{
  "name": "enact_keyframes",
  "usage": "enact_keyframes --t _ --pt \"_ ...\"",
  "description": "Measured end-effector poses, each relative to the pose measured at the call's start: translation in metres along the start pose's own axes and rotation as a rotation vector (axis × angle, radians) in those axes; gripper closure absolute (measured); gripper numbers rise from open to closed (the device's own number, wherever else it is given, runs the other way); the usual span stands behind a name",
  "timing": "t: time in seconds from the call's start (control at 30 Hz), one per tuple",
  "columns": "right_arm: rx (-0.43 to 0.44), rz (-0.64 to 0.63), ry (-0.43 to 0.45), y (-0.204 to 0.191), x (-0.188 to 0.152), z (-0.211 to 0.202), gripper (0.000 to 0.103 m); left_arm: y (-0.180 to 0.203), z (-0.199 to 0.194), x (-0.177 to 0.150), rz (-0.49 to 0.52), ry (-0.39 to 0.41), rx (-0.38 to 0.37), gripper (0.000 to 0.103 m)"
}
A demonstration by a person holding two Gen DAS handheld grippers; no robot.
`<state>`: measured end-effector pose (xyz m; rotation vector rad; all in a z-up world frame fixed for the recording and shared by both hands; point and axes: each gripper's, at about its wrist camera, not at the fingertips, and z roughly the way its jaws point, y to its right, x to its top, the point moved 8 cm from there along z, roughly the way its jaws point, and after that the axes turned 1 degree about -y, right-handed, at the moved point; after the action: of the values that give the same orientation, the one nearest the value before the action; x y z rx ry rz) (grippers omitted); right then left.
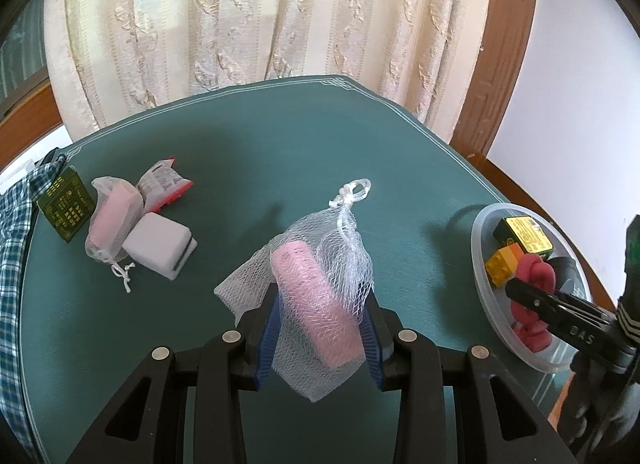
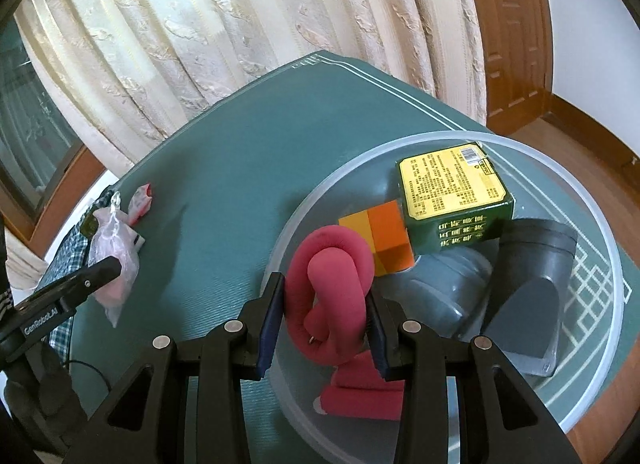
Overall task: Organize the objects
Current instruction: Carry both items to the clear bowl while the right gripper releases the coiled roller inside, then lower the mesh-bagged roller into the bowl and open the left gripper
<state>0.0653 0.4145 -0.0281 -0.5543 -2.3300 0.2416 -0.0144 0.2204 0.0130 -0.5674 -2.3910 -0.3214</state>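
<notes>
At the far left edge of the green table (image 1: 248, 152), beside a checked cloth (image 1: 16, 248), sits a loose cluster not yet sorted: a dark green box (image 1: 66, 204), a pink bar in a clear bag (image 1: 110, 220), a red-and-white packet (image 1: 164, 184) and a white sponge block (image 1: 160, 248). Toward the middle, the left gripper (image 1: 324, 316) is closed narrowly on a pink soap bar in a white mesh bag (image 1: 312, 300); the bar's long axis runs roughly along the fingers, away from the camera and a little left, and the knotted cord trails off beyond it. To the right lies the clear plastic bowl (image 1: 480, 248), which already holds a green box with a yellow label (image 2: 452, 188), a yellow-and-orange block (image 2: 384, 240) and a grey pipe elbow (image 2: 532, 264). Over that bowl the right gripper (image 2: 324, 316) is clamped on a knotted red foam tube (image 2: 328, 284), so it looks ready to be let go there. The bowl lies well to the right of the left gripper, so the mesh bag would have to travel rightward, and the right hand currently occupies that space.
</notes>
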Motion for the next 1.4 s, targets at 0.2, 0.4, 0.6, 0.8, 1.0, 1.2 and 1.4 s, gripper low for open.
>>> enact_keyframes --t 0.2,0.4,0.6,0.8,1.0,1.2,1.4 --pt "0.013 0.025 -0.036 0.007 0.001 0.013 0.064 0.006 0.001 -0.001 0.01 -0.004 -0.002 0.064" --pt "0.015 0.016 -0.04 0.006 0.007 0.018 0.064 0.014 0.003 0.0 0.023 -0.013 -0.008 0.064" --pt "0.024 0.015 -0.059 0.005 0.012 0.027 0.064 0.019 0.004 -0.001 0.035 -0.019 -0.01 0.064" --pt "0.05 0.039 -0.053 0.007 0.013 0.023 0.055 0.026 0.005 0.0 0.052 -0.022 -0.02 0.064" --pt "0.066 0.072 0.011 0.017 0.019 0.0 0.047 0.042 0.004 0.001 0.09 -0.024 -0.051 0.064" --pt "0.039 0.1 0.091 0.032 0.028 -0.025 0.047 0.07 0.004 0.003 0.136 -0.037 -0.136 0.064" --pt "0.019 0.152 0.157 0.053 0.038 -0.045 0.047 0.109 0.002 0.004 0.214 -0.038 -0.195 0.064"
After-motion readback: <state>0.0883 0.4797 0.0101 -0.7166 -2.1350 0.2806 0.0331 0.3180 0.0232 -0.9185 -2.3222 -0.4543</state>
